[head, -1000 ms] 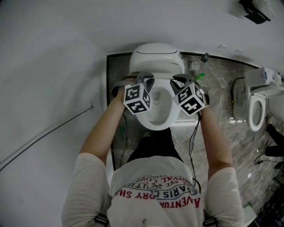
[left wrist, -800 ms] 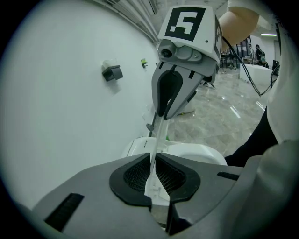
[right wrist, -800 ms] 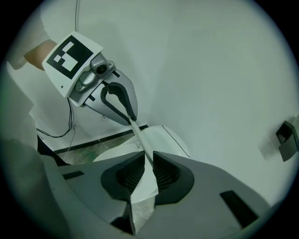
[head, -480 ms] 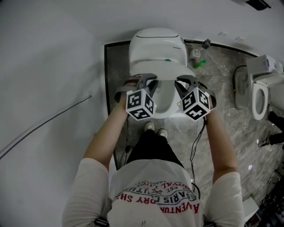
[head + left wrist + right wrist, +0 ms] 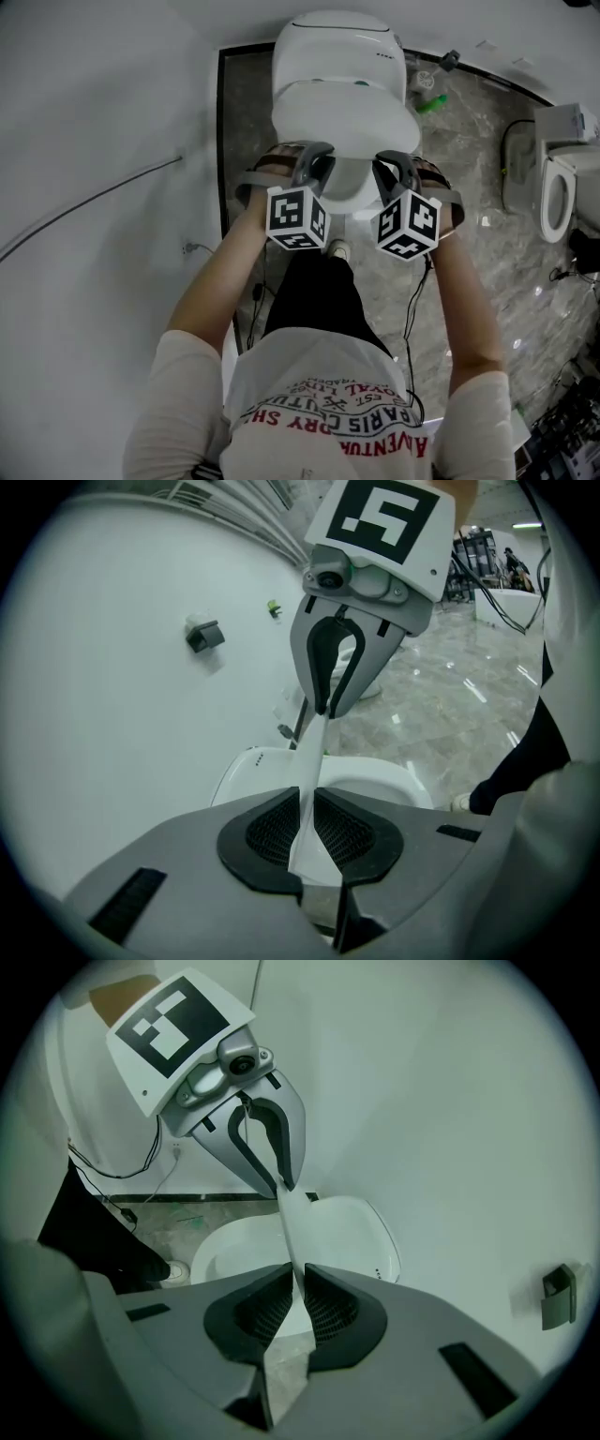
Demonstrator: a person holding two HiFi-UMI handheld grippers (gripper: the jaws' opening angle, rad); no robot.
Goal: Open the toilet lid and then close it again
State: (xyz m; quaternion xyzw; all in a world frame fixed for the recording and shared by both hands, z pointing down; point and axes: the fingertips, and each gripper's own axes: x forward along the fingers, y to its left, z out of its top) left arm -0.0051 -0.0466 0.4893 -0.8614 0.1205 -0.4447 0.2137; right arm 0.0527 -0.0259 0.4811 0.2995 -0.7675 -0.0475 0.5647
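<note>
The white toilet lid (image 5: 342, 117) hangs partly lowered over the bowl, hiding most of the seat (image 5: 375, 785). My left gripper (image 5: 317, 155) holds the lid's front edge on the left and my right gripper (image 5: 389, 167) holds it on the right. In the left gripper view the lid's thin edge (image 5: 309, 771) runs between my left gripper's (image 5: 307, 832) pads; the jaws are opening slightly but still touch it. In the right gripper view the lid's edge (image 5: 292, 1237) sits between my right gripper's (image 5: 298, 1312) pads, whose jaws are closing on it.
A white wall stands close on the left, with a thin cable (image 5: 94, 202) along it. A second toilet (image 5: 562, 192) is at the far right on the marble floor, a green bottle (image 5: 429, 101) lies near the cistern (image 5: 337, 42), and the person's shoe (image 5: 339, 250) is before the bowl.
Both grippers have come down and towards me with the lid. The lid has swung from nearly upright to partly lowered, and the open bowl is now mostly covered.
</note>
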